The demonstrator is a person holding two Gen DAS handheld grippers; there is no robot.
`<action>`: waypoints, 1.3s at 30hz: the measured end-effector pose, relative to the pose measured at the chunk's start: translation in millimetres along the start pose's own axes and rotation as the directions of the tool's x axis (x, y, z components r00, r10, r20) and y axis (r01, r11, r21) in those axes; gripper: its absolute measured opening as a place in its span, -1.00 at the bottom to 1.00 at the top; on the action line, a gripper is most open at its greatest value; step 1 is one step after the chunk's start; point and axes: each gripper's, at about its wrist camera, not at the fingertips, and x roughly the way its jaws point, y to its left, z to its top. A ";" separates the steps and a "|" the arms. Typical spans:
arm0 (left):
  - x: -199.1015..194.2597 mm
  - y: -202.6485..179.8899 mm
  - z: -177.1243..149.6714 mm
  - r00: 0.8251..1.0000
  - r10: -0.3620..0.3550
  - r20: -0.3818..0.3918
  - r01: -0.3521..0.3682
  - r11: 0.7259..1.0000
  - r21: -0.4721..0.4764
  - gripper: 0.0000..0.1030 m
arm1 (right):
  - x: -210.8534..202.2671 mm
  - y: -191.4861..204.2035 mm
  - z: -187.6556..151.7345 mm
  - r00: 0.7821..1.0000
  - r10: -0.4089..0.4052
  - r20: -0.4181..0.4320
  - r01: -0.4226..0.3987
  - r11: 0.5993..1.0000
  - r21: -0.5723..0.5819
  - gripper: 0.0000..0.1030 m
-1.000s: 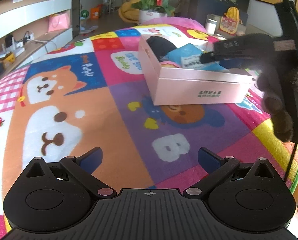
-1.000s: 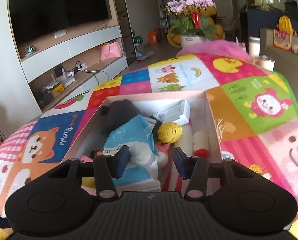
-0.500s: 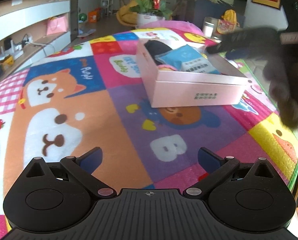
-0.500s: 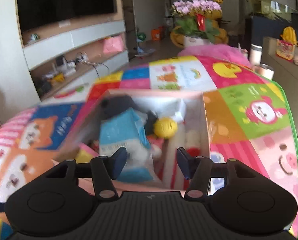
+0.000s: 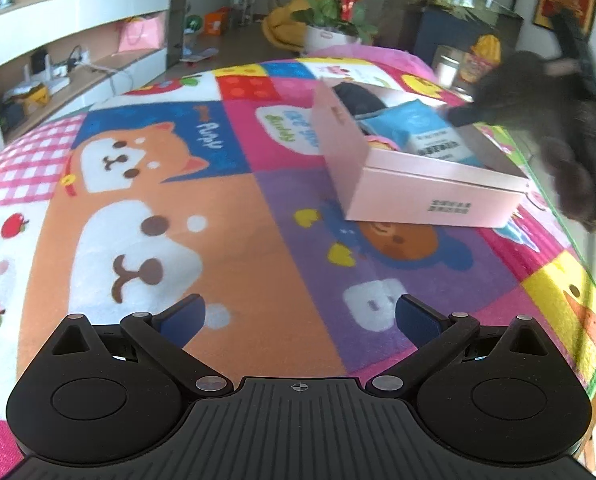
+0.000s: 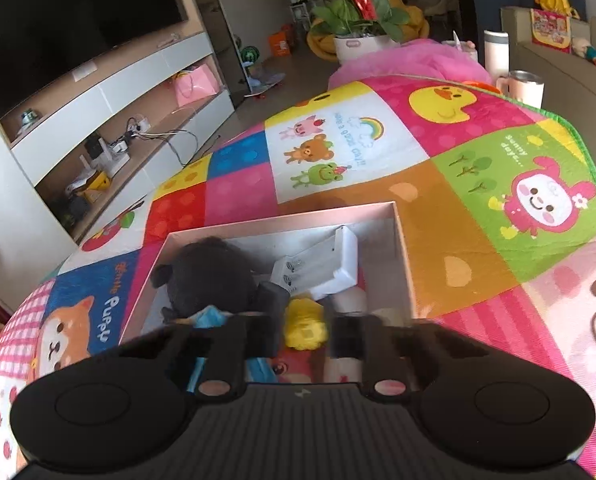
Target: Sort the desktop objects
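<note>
An open pink box (image 5: 430, 196) sits on the patchwork play mat. It holds a black plush (image 6: 206, 276), a blue packet (image 5: 422, 128), a white battery charger (image 6: 326, 268) and a yellow toy (image 6: 304, 326). My right gripper (image 6: 306, 332) hovers over the box's near end. Its jaws are motion-blurred and closing, still apart, and press on nothing; the yellow toy shows below the gap. In the left wrist view the right gripper (image 5: 470, 114) reaches over the box from the right, held by a dark-gloved hand (image 5: 566, 168). My left gripper (image 5: 300, 316) stands open and empty above the mat.
The box's pink rim (image 6: 402, 248) stands close around the right fingers. The mat's green edge (image 5: 578, 240) runs just right of the box. A mug (image 6: 524, 86) and a white flask (image 6: 496, 50) stand beyond the mat's far end, with a flower pot (image 5: 330, 36) further back.
My right gripper has swung across the box and lifted slightly, so more of the mat beyond the box shows. Its fingers are now blurred. The left gripper has barely moved and stays open.
</note>
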 end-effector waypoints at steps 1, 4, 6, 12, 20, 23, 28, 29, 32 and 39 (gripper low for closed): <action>1.2 -0.3 0.1 1.000 -0.005 -0.002 0.005 1.000 -0.006 1.00 | -4.3 -3.5 0.1 1.000 -0.009 0.009 0.009 1.000 0.001 -0.95; 0.9 -6.3 1.4 0.999 -0.041 0.006 0.041 0.999 0.002 1.00 | -14.2 -7.9 -1.2 0.998 -0.058 0.031 0.059 0.998 -0.014 -0.95; 0.5 -14.0 6.2 0.998 -0.062 0.031 0.060 0.998 0.036 1.00 | -23.0 -11.2 -3.7 0.994 -0.092 0.065 0.094 0.995 -0.020 -0.93; 25.5 -39.1 45.2 0.980 -0.165 0.114 0.152 0.982 0.115 1.00 | -25.3 -31.6 -19.1 0.986 -0.120 0.113 0.112 0.991 0.072 0.59; 56.0 -49.2 63.9 0.958 -0.274 0.089 0.259 0.954 0.148 1.00 | -6.6 -41.5 -16.7 0.990 0.134 0.044 -0.140 0.970 0.197 1.00; 63.2 -39.7 66.3 0.957 -0.277 0.087 0.267 0.957 0.113 1.00 | 6.8 -24.6 -11.6 0.993 0.112 0.040 -0.116 0.984 0.136 1.00; 66.4 -8.4 71.7 0.980 -0.174 0.100 0.168 0.984 0.064 1.00 | 35.2 5.7 3.5 0.977 0.212 0.015 -0.211 0.966 0.149 1.00; 63.3 -1.0 72.3 0.984 -0.146 0.105 0.142 0.989 0.049 1.00 | 40.8 13.1 5.3 0.970 0.242 0.007 -0.241 0.959 0.151 1.00; 44.1 14.8 67.1 0.992 -0.047 0.117 0.042 0.998 0.040 1.00 | 38.4 32.0 5.2 0.969 0.246 0.030 -0.248 0.961 0.124 1.00; -1.3 20.6 22.5 0.993 0.077 0.087 -0.079 0.997 0.020 1.00 | -38.9 52.4 -61.6 0.986 0.075 0.149 -0.064 0.995 -0.078 1.00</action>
